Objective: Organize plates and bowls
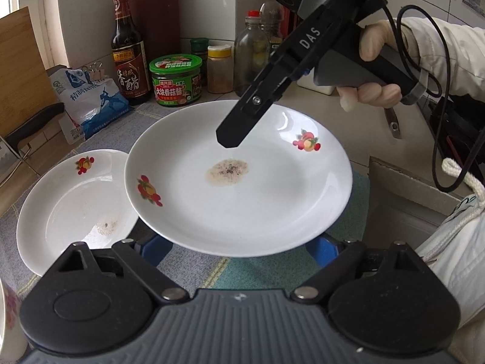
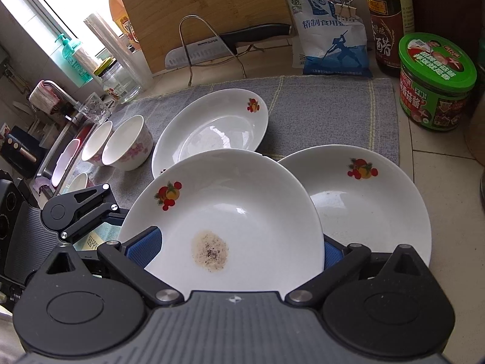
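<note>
Your dirty plate (image 1: 242,206) in the air, left gripper (image 1: 242,251) jaws wide under it, right gripper (image 2: 238,251) jaws astride its rim, squeeze of both unclear.

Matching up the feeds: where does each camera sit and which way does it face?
Left wrist: on the left gripper, looking across the stained plate toward the green-lidded jar; shows its fingers, the right gripper, a gloved hand.
Right wrist: on the right gripper, looking over that plate toward the cutting board; shows its fingers, the left gripper.
Shared: the stained plate and jar.
</note>
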The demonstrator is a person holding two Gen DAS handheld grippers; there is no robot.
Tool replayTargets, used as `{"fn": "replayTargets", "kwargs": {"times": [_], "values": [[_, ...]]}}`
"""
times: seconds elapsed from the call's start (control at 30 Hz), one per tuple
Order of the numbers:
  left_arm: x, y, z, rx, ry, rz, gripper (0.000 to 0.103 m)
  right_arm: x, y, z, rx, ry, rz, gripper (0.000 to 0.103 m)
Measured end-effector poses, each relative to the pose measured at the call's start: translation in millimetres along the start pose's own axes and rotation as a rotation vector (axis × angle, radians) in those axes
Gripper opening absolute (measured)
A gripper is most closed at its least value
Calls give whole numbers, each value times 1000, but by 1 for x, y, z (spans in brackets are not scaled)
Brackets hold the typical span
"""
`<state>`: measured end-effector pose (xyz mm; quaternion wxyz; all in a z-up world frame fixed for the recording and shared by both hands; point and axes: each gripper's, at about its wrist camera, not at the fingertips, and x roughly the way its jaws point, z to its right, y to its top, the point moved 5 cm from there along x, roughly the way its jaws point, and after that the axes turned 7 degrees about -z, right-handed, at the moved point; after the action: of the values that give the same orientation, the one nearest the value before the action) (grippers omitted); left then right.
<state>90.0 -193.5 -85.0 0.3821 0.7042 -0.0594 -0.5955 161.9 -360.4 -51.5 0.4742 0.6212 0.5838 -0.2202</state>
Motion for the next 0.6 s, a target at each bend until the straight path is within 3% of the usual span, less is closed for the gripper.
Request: {"fn": "replayTargets", "kwargs": {"times": [0.6], "values": [[32,25,-6,8,9,-44,93,6,2,48,46,1,15,103]]}}
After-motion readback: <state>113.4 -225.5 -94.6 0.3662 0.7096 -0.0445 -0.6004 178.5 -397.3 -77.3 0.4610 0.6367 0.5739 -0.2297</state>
